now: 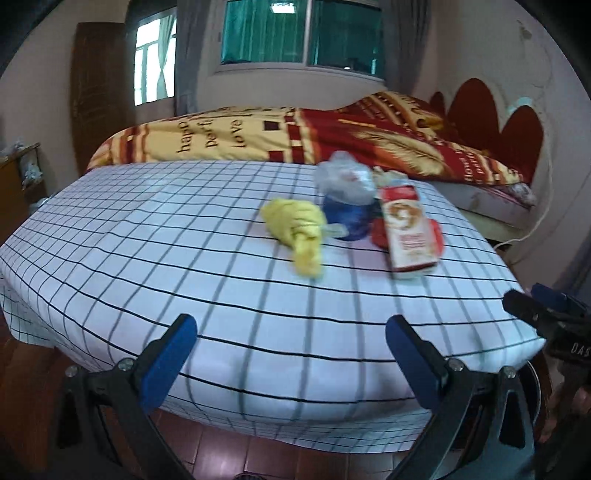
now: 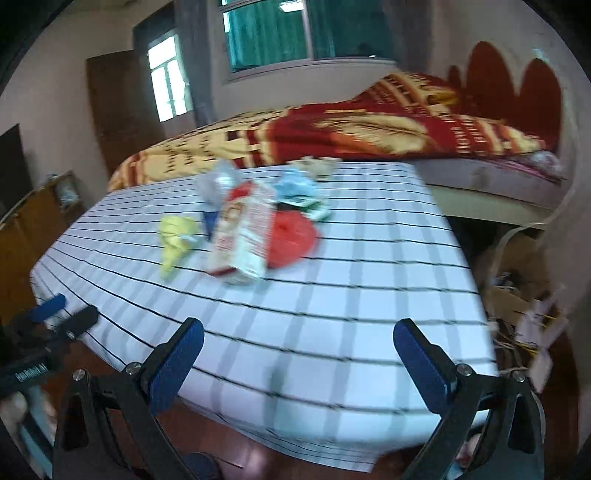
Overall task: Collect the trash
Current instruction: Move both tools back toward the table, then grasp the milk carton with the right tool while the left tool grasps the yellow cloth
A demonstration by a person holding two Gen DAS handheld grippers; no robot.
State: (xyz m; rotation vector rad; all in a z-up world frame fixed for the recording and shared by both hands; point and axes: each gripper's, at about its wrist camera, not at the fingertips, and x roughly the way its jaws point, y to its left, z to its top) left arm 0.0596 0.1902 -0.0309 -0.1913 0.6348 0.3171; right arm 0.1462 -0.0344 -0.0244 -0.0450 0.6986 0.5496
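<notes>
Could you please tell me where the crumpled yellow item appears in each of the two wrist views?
Left wrist view: the crumpled yellow item lies near the picture's middle, left of the blue container.
Right wrist view: it sits left of centre, left of the red-and-white carton.
Shared landmark: the red-and-white carton, lying on the checked tablecloth.

Bedroom w/ pale walls: behind the bed point(image 1: 295, 136) a teal-curtained window point(image 1: 301, 35), left of it a brown door point(image 1: 98, 92), below it reddish floor tiles point(image 1: 221, 450).
</notes>
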